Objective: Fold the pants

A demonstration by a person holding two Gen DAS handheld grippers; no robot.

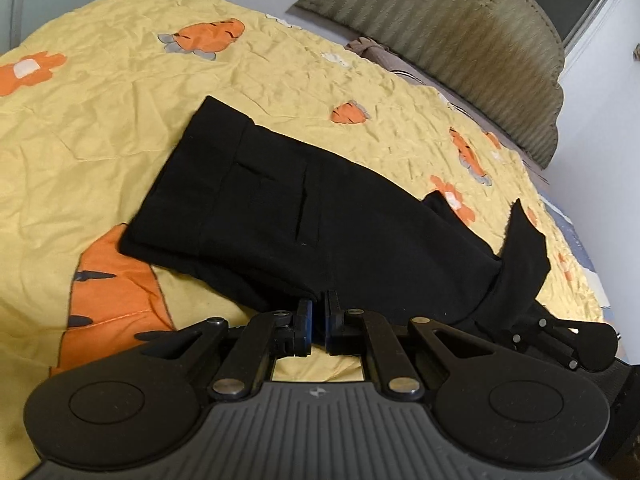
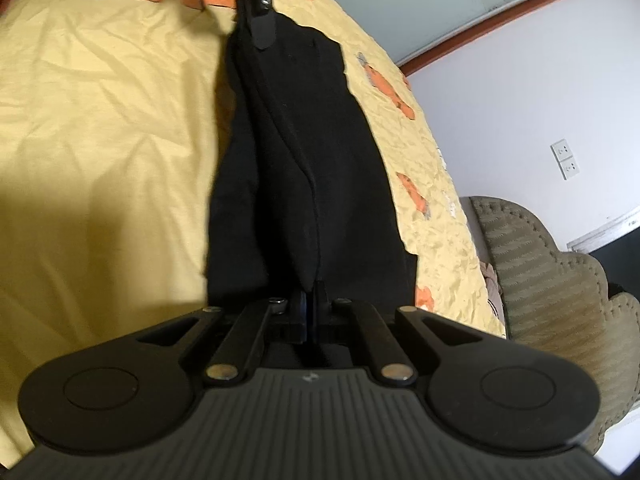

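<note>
The black pants (image 1: 288, 208) lie in the middle of the bed (image 1: 100, 120), already doubled lengthwise; the cross fold is not finished. The left gripper (image 1: 319, 308) and the right gripper (image 2: 310, 300) each pinch one near edge of cloth, both pointing obliquely down.

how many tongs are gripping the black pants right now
2. The left tongs pinch the pants at the near edge; the right tongs pinch the other end, over the bedspread.

Bedspread (image 1: 100, 120) open left; headboard (image 1: 460, 40) blocks far side.
</note>
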